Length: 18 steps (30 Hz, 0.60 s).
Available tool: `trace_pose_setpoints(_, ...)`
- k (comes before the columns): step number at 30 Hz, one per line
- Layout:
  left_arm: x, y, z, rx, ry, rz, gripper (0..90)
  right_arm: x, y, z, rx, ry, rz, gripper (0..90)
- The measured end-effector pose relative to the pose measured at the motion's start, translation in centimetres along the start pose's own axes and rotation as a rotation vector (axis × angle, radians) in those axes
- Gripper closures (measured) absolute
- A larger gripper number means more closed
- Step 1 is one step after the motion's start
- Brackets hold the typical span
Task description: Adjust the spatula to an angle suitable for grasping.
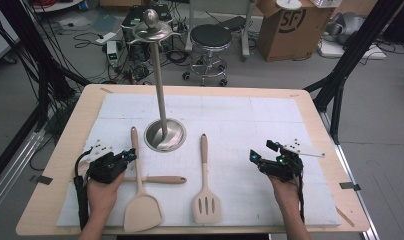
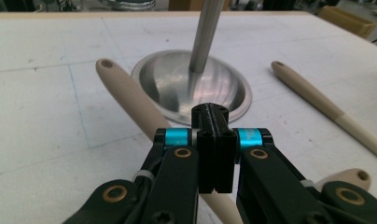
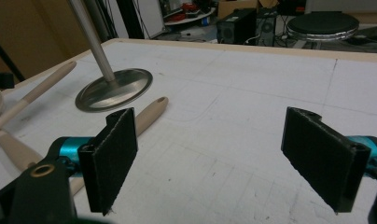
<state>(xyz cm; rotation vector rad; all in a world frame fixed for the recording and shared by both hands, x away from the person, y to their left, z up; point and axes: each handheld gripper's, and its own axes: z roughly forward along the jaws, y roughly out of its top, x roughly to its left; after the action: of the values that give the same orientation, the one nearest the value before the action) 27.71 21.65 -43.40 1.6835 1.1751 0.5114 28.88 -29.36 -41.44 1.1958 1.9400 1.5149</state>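
I am pressing my left claw (image 2: 214,140) together above the solid turner's handle (image 2: 130,98), while my right claw (image 3: 224,158) is spreading wide over the desk (image 3: 252,84).

In the left gripper view, the left claw (image 2: 213,154) stood closed in front of the solid spatula's handle (image 2: 130,100), hiding the stretch beneath it, so whether the pads pinched that handle could not be told. The stand's pole (image 2: 205,32) ran off the top edge, its hooks unseen, and a second handle tip (image 2: 350,177) peeked out at the lower right, the rest covered by the claw's body. In the right gripper view, the right claw (image 3: 224,154) hid part of the slotted spatula's handle (image 3: 147,116) behind one pad, and the pole (image 3: 91,39) was cut off at the top. In the high view, the person's forearms left the bottom edge.
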Motion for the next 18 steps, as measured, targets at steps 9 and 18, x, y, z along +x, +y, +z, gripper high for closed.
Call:
trace_pose_setpoints(9,1.2,-0.5,1.2,0.109,0.090,-0.074,89.8,0.6,0.0,0.2,0.019,0.008,-0.026,17.5)
trace_pose_setpoints(18,1.5,-0.9,2.2,0.175,0.059,-0.123,89.8,0.7,0.0,0.2,0.016,0.015,-0.017,17.6)
